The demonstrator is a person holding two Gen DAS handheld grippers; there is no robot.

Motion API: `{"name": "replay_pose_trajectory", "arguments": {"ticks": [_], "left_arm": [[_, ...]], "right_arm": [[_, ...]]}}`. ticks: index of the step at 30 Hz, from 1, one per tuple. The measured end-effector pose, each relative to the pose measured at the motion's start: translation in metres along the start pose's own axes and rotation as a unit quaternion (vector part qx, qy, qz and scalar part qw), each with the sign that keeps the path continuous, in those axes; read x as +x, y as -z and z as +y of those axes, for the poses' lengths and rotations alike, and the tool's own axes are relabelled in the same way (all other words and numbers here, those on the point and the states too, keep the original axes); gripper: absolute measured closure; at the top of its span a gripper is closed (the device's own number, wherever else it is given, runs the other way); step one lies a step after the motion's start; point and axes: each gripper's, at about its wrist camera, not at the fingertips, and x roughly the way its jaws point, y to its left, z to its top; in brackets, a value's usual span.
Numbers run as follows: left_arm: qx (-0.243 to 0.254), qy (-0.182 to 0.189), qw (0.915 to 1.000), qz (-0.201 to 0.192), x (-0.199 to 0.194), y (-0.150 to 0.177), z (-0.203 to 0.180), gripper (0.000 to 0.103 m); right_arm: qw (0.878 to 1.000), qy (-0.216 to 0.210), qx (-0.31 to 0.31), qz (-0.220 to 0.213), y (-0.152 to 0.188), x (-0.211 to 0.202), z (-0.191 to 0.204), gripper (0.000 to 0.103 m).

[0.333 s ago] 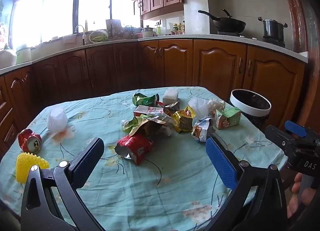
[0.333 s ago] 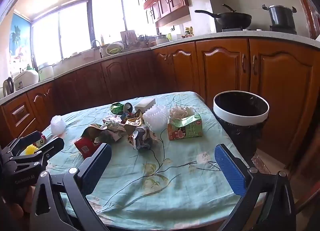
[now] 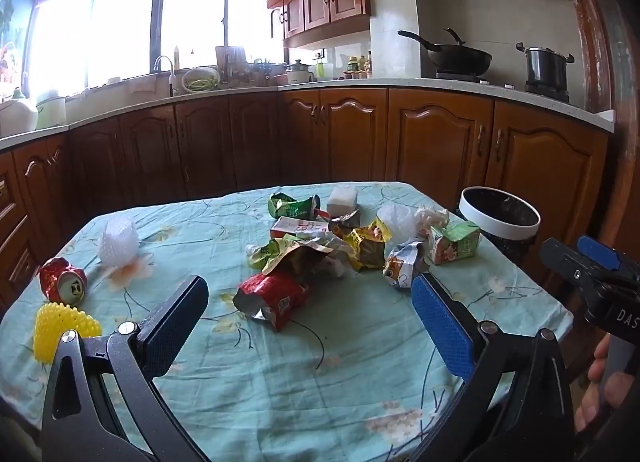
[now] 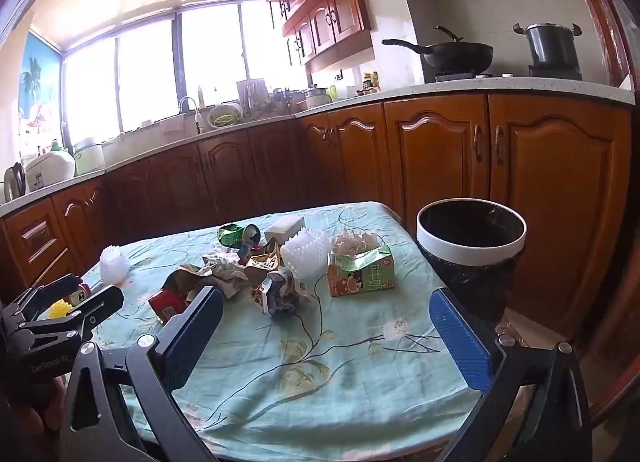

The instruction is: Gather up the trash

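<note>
Both wide open and empty above the bench (image 3: 320, 382): left hand-held gripper (image 3: 308, 320) facing red wrapper (image 3: 274, 298), right hand-held gripper (image 4: 326, 332) near bin (image 4: 472, 252).

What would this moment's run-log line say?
left gripper: open, empty | right gripper: open, empty | trash pile: on table | bin: beside table
</note>
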Motion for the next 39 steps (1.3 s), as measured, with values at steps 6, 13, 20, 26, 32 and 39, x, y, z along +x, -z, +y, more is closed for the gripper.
{"name": "replay_pose_trajectory", "arguments": {"ticks": [6, 13, 20, 26, 32, 39], "left_arm": [[-0.002, -0.004, 1.0000, 0.001, 0.001, 0.000, 0.002, 0.000], [0.003, -0.011, 0.9999, -0.010, -0.003, -0.002, 0.002, 0.000], [0.004, -0.013, 0.9998, -0.012, -0.002, -0.004, 0.004, 0.000], [0.001, -0.013, 0.9998, -0.014, -0.006, -0.003, 0.004, 0.000], [0.002, -0.013, 0.9998, -0.015, -0.006, -0.003, 0.003, 0.000], [-0.001, -0.013, 0.9998, -0.014, -0.004, -0.004, 0.003, 0.000]], "right_arm": [[1.000, -0.003, -0.004, 0.001, 0.003, 0.013, -0.001, 0.000], [1.000, -0.002, -0.008, 0.001, 0.003, 0.017, 0.002, 0.000], [1.000, -0.004, -0.008, -0.002, 0.002, 0.016, 0.003, 0.000], [1.000, -0.005, -0.007, -0.003, 0.001, 0.016, 0.004, 0.000], [1.000, -0.008, -0.005, -0.006, -0.001, 0.013, 0.004, 0.000], [1.000, -0.010, -0.004, -0.004, -0.001, 0.014, 0.003, 0.000]]}}
